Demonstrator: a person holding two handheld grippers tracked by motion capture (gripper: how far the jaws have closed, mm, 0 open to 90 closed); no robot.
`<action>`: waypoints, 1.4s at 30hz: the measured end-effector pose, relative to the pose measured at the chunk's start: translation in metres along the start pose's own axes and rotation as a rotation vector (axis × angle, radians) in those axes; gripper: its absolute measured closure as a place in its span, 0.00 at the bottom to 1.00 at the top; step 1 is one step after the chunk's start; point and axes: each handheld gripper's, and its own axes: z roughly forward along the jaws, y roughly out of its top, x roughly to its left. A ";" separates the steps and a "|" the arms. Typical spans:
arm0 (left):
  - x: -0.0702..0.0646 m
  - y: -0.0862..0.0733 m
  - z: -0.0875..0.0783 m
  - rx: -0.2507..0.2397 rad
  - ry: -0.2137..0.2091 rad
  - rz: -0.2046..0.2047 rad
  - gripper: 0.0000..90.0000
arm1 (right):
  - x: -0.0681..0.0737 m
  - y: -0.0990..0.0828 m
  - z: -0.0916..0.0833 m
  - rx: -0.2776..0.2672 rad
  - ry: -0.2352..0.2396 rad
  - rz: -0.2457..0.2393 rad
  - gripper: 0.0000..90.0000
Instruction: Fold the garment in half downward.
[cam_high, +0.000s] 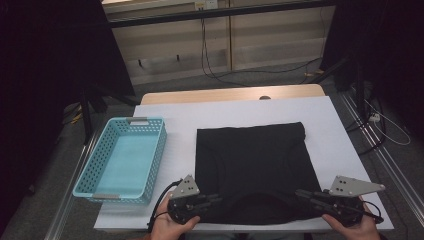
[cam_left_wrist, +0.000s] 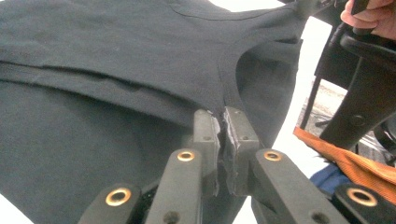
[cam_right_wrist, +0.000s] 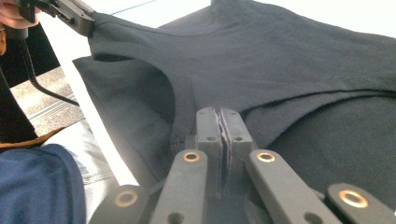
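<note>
White sheeting (cam_high: 330, 125) covered the tabletop, with a wooden edge (cam_high: 220, 94) showing at 12 o'clock and dark curtains on either side.

Left gripper (cam_high: 216, 199), at 7 o'clock of the high view, had its jaws pressed together on the near hem of the black garment (cam_high: 252, 152); the left gripper view showed cloth nipped between the pads (cam_left_wrist: 205, 130). Right gripper (cam_high: 301, 193), at 5 o'clock, pinched the same hem at the other corner, pads (cam_right_wrist: 236, 128) closed on a fold beside the curved neckline. Garment lay flat at table centre, folded, near edge sagging between the two grips.

Outward: a pale blue perforated basket (cam_high: 155, 160) sat at 9 o'clock of the garment, apart from it. Cables (cam_high: 210, 65) trailed on the floor at 12 o'clock. Nothing lay between grippers and cloth.
</note>
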 end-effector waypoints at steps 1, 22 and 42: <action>-0.001 -0.001 -0.001 0.001 -0.003 -0.004 0.94 | 0.001 -0.001 -0.001 -0.001 0.002 0.001 0.98; 0.008 -0.006 -0.006 -0.003 0.061 -0.004 0.65 | 0.009 -0.007 0.004 0.055 -0.010 -0.007 0.76; 0.039 0.000 0.006 -0.034 0.207 0.006 0.15 | 0.016 0.008 0.042 0.035 0.060 -0.036 0.55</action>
